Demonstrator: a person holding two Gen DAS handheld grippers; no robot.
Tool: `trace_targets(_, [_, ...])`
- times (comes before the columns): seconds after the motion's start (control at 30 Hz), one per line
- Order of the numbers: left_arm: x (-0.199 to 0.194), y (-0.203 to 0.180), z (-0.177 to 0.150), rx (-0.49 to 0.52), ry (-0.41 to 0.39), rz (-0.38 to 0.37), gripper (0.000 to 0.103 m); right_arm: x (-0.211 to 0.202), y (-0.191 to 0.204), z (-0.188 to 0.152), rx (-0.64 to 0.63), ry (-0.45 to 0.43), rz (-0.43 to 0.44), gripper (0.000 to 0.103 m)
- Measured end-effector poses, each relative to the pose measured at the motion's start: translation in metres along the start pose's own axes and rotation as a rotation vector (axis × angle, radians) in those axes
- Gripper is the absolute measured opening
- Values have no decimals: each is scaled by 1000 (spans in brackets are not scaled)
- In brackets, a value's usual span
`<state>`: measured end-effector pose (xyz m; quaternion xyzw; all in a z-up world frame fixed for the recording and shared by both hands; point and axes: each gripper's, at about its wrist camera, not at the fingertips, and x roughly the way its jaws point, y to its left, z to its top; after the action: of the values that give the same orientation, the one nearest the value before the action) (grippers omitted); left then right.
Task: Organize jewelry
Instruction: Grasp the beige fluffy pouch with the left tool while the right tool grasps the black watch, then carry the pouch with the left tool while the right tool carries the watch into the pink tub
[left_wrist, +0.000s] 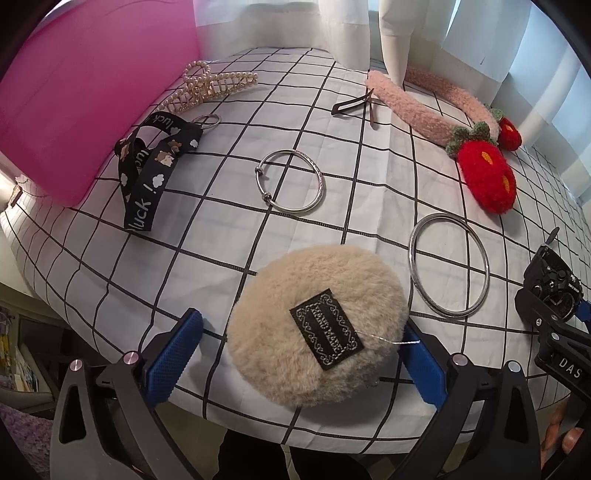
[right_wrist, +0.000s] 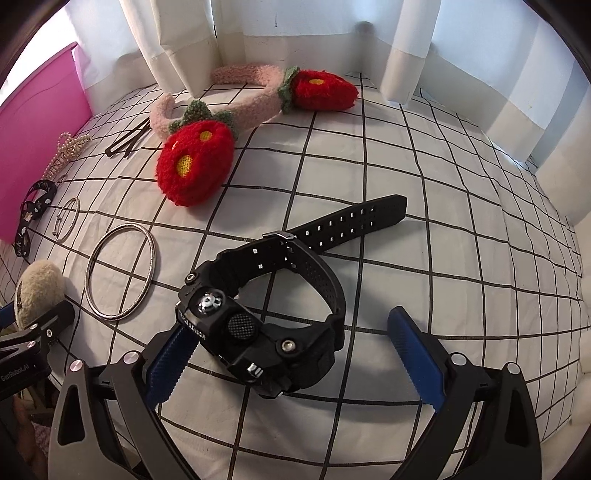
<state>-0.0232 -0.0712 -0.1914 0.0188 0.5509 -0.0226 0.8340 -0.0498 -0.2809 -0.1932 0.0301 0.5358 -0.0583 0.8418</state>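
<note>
A beige fluffy pouch with a black woven label lies on the grid cloth between the fingers of my left gripper, which is open around it. A thin silver chain trails from its right side. In the right wrist view a black watch rests on its side between the fingers of my right gripper, also open; the left finger is close against the watch case. A silver bangle lies between the two grippers, and a silver bracelet with beads sits farther back.
A pink box stands at the back left. Beside it lie a black lanyard, a pearl hair claw and black hair clips. A pink headband with red strawberries lies before the curtains. The cloth's edge runs under both grippers.
</note>
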Motion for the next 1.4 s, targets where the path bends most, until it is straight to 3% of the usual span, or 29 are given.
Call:
trace_targets(0.1, [-2,0,-1,4,7,-5,97,-1,-1,1,-8,3,14,94])
trace_targets(0.2, [-6,0,0,10,3,-13,87,-3,1,2,-24,1,28,89])
trace_targets(0.3, [-12,1,-4,-1,-12,-16,78,-10,4,-1,-47,-15,30,66])
trace_targets(0.37, [-17,3,-7,-3,-29,-16,65,-11,4,-3,-36,-18,43,66])
trace_targets(0.53, [-21,3,-11,12,-35,-21,57,-14,3,-7,-24,-23,66,66])
trace_targets(0.83, [-37,14,-6,6,-51,-25,55,-28,10,-8,-24,-40,84,66])
trace_targets(1.4, [-142,57,45,-25,-250,-3,55,-108,63,46,-110,-194,181,66])
